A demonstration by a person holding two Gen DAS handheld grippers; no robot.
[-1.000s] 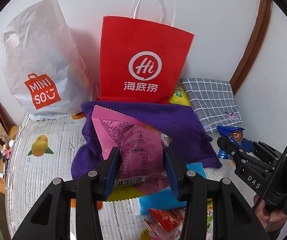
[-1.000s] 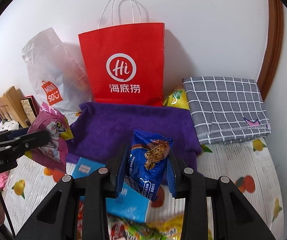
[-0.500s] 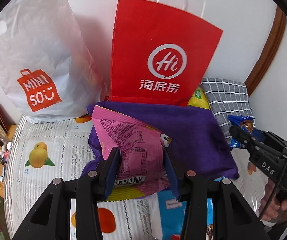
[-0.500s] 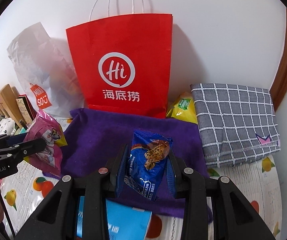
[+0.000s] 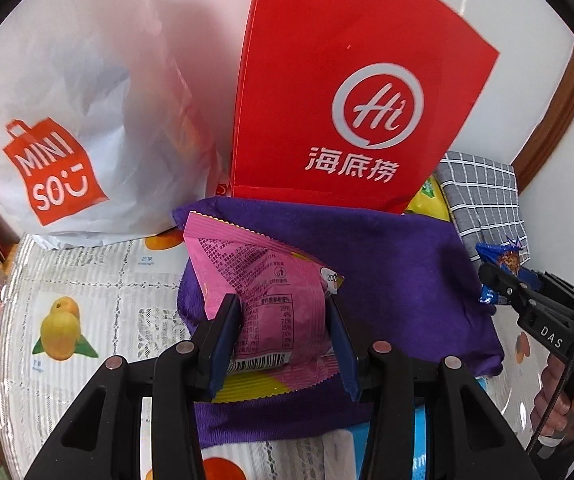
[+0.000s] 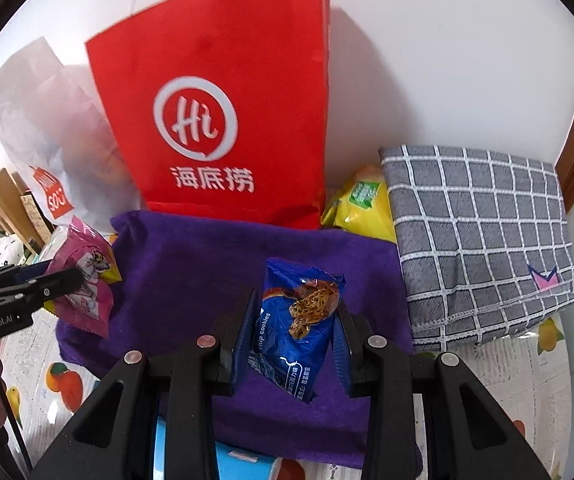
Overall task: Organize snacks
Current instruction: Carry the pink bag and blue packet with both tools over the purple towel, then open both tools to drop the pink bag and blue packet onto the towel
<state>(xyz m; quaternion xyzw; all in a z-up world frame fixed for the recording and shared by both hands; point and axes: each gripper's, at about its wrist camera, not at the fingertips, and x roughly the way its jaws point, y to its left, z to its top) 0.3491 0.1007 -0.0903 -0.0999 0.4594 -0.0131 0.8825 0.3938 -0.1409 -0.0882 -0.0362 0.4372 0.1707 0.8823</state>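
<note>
Against the white wall, over a purple cloth (image 5: 407, 264) at the table's back edge, the left gripper (image 5: 283, 332) clamps a pink packet (image 5: 271, 288) and the right gripper (image 6: 297, 336) a blue cookie packet (image 6: 299, 320); lower both flat, well apart, before letting go.

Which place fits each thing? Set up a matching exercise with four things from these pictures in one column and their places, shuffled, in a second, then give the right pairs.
Things
1. pink snack packet
2. blue cookie packet
3. red paper bag
4. yellow snack packet

Places
A. upright against the wall, behind the purple cloth
B. clamped in the left tool
C. between the red bag and the grey checked cloth
D. clamped in the right tool

Pairs: 1-B, 2-D, 3-A, 4-C
</note>
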